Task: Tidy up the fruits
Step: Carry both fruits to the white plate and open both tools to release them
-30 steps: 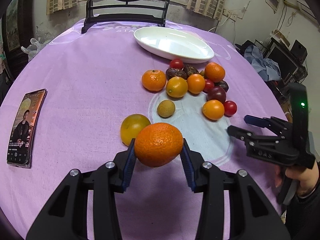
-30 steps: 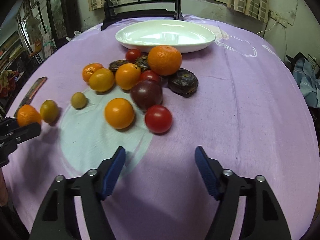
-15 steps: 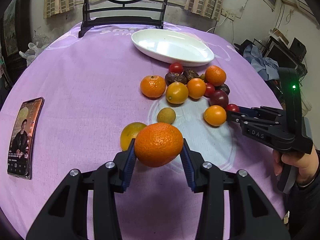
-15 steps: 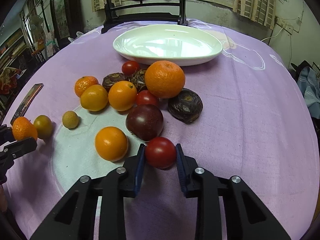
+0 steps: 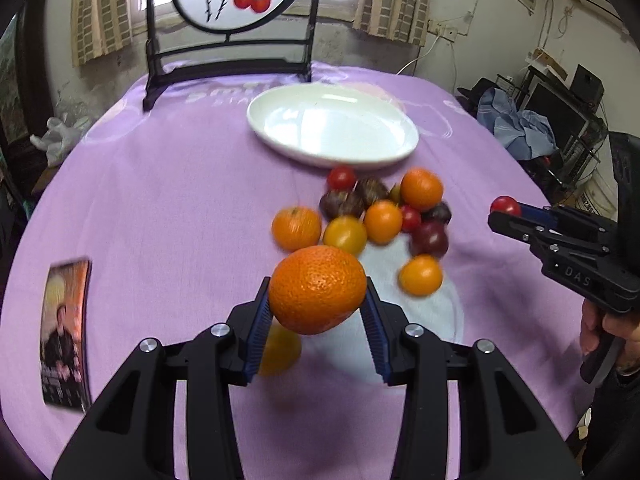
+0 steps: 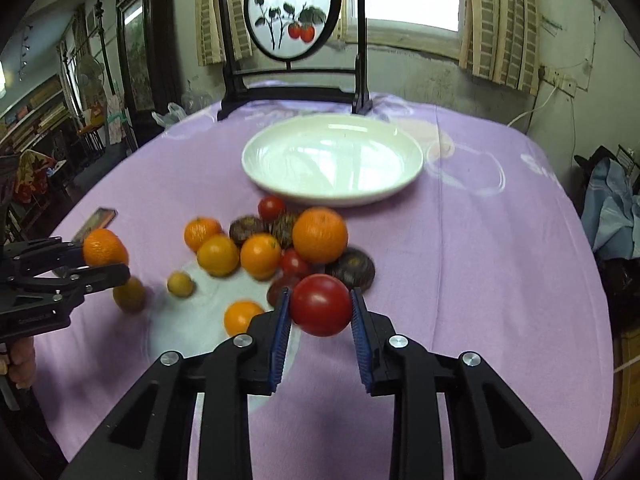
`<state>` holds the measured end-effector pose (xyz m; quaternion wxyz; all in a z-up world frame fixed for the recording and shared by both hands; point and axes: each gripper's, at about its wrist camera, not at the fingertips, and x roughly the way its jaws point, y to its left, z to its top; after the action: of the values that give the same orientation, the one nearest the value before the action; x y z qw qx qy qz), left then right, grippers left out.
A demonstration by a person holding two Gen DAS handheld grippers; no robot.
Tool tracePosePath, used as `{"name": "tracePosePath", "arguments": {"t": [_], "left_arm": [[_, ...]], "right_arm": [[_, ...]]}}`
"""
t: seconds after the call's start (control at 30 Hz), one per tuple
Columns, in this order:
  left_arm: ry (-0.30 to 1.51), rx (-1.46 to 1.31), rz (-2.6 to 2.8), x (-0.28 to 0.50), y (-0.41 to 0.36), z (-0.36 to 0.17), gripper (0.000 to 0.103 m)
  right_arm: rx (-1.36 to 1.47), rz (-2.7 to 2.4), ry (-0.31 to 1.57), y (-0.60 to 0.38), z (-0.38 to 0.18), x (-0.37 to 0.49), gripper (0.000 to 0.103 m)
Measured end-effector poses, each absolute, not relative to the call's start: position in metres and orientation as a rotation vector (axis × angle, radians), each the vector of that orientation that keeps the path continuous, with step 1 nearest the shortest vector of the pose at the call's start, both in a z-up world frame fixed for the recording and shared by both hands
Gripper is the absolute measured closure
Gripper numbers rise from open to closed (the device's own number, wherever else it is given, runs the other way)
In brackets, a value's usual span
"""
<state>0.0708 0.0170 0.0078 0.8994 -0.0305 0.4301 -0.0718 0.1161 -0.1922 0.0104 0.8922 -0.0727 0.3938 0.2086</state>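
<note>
My left gripper (image 5: pixel 316 296) is shut on a large orange mandarin (image 5: pixel 317 289) and holds it above the purple cloth; it also shows in the right wrist view (image 6: pixel 105 249). My right gripper (image 6: pixel 320 308) is shut on a red tomato (image 6: pixel 321 305), lifted off the table; the tomato shows in the left wrist view (image 5: pixel 505 205). An empty white oval plate (image 5: pixel 332 126) (image 6: pixel 332 160) lies beyond a pile of oranges, tomatoes and dark fruits (image 5: pixel 384 212) (image 6: pixel 280 244).
A phone (image 5: pixel 66 332) lies on the cloth at the left. A yellow fruit (image 5: pixel 280 350) sits under my left fingers. A black framed ornament stand (image 6: pixel 294 36) is at the table's far edge. Clutter stands to the right of the table.
My right gripper closed on the red tomato and lifted it off the table. My left gripper rose and moved forward with the mandarin.
</note>
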Motion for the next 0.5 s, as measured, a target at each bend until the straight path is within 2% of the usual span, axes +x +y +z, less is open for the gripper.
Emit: {"name": "tracePosePath", "arguments": {"t": [0.2, 0.4, 0.5], "left_arm": [[0.868, 0.008, -0.145, 0.16, 0.002, 0.027, 0.061], [0.991, 0.043, -0.08, 0.268, -0.005, -0.011, 0.061], [1.028, 0.034, -0.077, 0.299, -0.004, -0.03, 0.061]], "right_arm": [[-0.178, 0.441, 0.778, -0.178, 0.026, 0.175, 0.074], [-0.219, 0.436, 0.853, -0.152, -0.001, 0.257, 0.074], [-0.233, 0.43, 0.91, -0.143, -0.023, 0.292, 0.073]]}}
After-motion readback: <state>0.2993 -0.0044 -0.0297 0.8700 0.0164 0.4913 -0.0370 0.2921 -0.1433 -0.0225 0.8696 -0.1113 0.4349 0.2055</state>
